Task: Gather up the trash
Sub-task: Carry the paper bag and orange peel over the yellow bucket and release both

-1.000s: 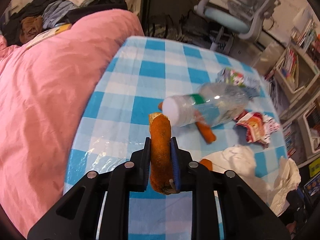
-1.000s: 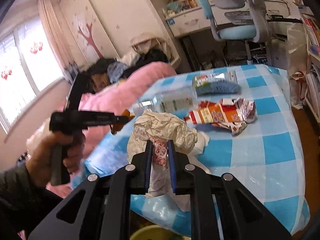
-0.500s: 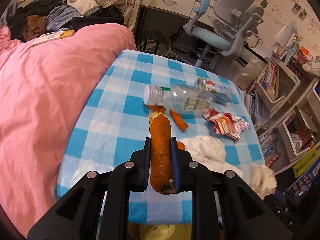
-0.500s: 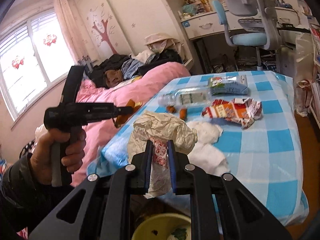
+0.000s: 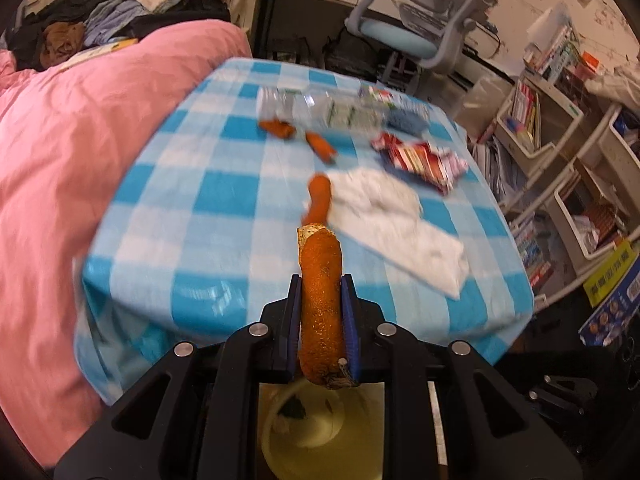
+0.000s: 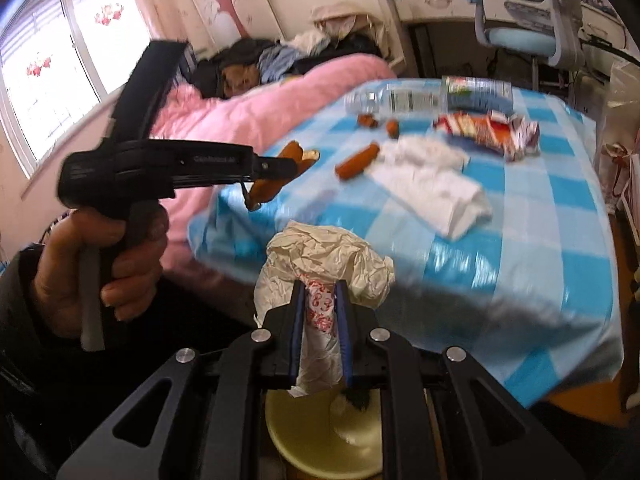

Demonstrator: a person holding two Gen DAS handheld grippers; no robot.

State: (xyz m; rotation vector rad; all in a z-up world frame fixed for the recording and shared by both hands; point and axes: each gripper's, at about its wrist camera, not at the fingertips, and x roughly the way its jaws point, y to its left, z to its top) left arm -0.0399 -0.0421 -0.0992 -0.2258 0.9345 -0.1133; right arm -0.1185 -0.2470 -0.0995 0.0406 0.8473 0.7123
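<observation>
My left gripper (image 5: 321, 280) is shut on an orange peel strip (image 5: 321, 304) and holds it off the near edge of the blue checked table (image 5: 224, 200), above a pale yellow bin (image 5: 320, 436). It also shows in the right wrist view (image 6: 294, 168). My right gripper (image 6: 320, 288) is shut on a crumpled paper wrapper (image 6: 324, 256), above the same bin (image 6: 320, 444). On the table lie more peel pieces (image 5: 320, 196), a white tissue (image 5: 392, 220), a red snack wrapper (image 5: 420, 158) and a clear plastic bottle (image 5: 320, 110).
A pink duvet (image 5: 72, 152) lies left of the table with clothes piled behind. A blue desk chair (image 5: 416, 28) stands behind the table. Shelves with books and bins (image 5: 560, 128) stand to the right.
Both grippers have pulled back from the table with their loads and now hang past its near edge over the yellow bin. The table items have not moved.
</observation>
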